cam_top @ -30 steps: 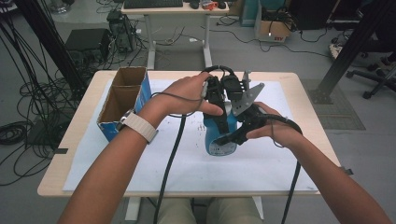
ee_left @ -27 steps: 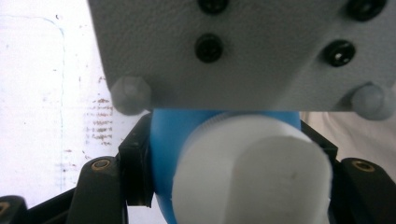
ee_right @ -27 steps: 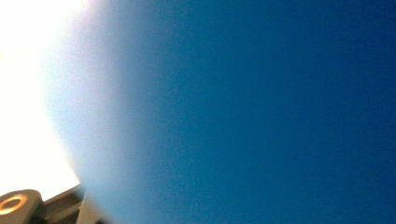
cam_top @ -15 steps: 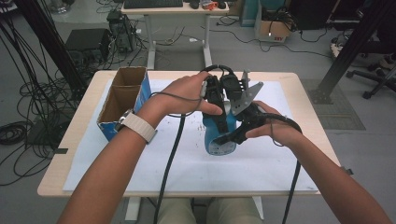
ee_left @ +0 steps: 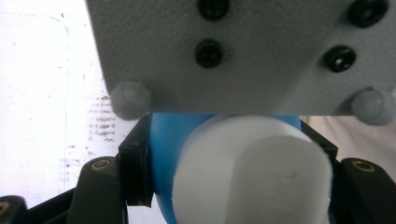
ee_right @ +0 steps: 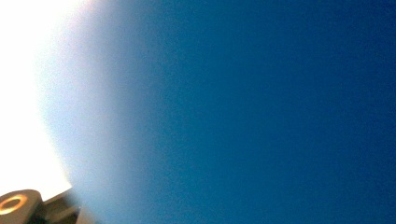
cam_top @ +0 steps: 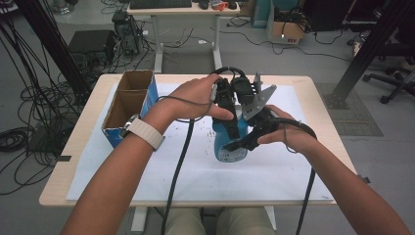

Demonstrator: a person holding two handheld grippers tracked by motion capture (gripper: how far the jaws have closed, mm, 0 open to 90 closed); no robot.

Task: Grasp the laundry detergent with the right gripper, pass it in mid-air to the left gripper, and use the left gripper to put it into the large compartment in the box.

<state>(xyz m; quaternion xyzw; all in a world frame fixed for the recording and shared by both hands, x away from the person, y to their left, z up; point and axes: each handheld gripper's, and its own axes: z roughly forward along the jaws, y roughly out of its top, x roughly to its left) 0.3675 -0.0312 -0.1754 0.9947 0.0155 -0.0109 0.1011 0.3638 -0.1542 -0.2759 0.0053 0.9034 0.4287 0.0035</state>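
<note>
Blue bottle [cam_top: 229, 139] stands mid-table, cardboard box [cam_top: 128, 103] well left.

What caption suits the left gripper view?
Left gripper clamps a blue bottle by its white cap.

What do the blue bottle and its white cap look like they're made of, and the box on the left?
Blue bottle: probably plastic, smooth with a soft sheen along its side. White cap: likely moulded plastic, matt, with flat facets and a finely ribbed rim. Box: cardboard, with raw brown inner walls and a printed blue outside.
</note>
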